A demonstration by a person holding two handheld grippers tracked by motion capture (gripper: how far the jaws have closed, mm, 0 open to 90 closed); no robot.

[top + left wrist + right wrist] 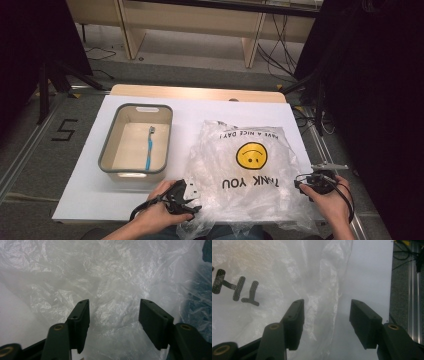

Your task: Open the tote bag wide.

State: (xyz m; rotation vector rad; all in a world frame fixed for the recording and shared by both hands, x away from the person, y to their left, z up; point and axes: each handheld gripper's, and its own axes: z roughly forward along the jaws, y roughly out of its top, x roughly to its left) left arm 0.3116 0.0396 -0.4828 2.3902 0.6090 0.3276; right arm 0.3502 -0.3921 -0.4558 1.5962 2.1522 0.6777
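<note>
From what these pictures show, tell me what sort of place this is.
Probably a lab or workshop recording station, not a home: a white-topped table stands on grey floor marked with a taped number, loose cables trail past bare wooden furniture, and black curtains flank it.

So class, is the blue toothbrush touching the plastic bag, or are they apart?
Apart. The high view shows the blue toothbrush lying inside the grey-rimmed bin, whose wall and a strip of white table separate it from the plastic bag.

Clear plastic bag (250, 167) — crumpled, flat on white table, yellow smiley (black "THANK YOU" print) — beside bin.
</note>
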